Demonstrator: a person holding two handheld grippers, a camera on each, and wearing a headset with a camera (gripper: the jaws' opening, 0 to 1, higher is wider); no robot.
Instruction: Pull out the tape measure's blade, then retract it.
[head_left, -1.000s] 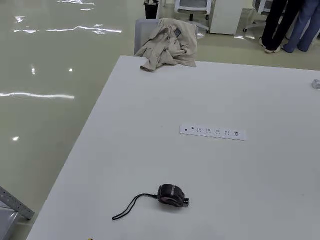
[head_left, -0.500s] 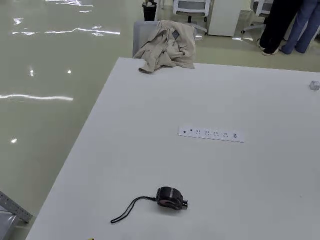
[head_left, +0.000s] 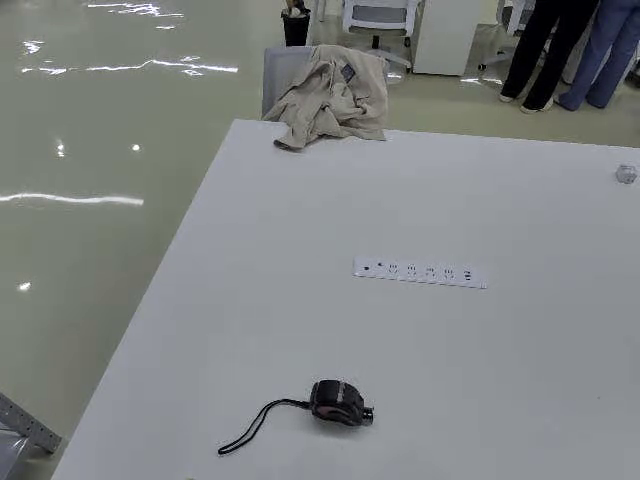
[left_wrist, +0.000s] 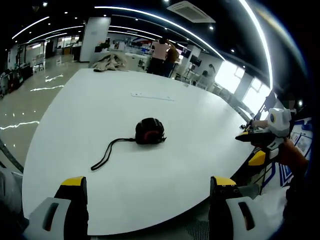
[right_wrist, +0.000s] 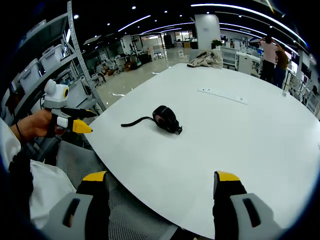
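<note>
My left gripper (left_wrist: 148, 183) had its two yellow-tipped grey jaws spread wide apart, with nothing between them and nothing touching them. It hung off the near edge of the round-cornered white tabletop (head_left: 300, 230). My right gripper (right_wrist: 161, 176) was the same, jaws fully parted and empty, also held back from the near edge. In each gripper view the other gripper showed off to the side in my hand, its yellow tips clear of the table.

The small black tape measure with a dark red face (head_left: 340, 402) lay on the near part of the table, ahead of both pairs of jaws and well apart from them. Its thin black wrist strap (head_left: 255, 424) trailed off to the left in a loose loop, flat on the surface. The end hook sat at the case's mouth on the right side.

Farther back, right of centre, a long white power strip (head_left: 420, 272) lay flat on the table. A small clear object (head_left: 626, 173) sat near the far right edge; I could not tell what it was.

To the left of the table stretched a glossy pale green floor (head_left: 90, 150) streaked with light reflections. At the far edge stood a grey chair (head_left: 275, 68) with a crumpled beige jacket (head_left: 330, 95) draped over it, the cloth spilling onto the tabletop. Far right, two people in dark trousers (head_left: 560, 45) stood beside a white cabinet (head_left: 450, 35).
</note>
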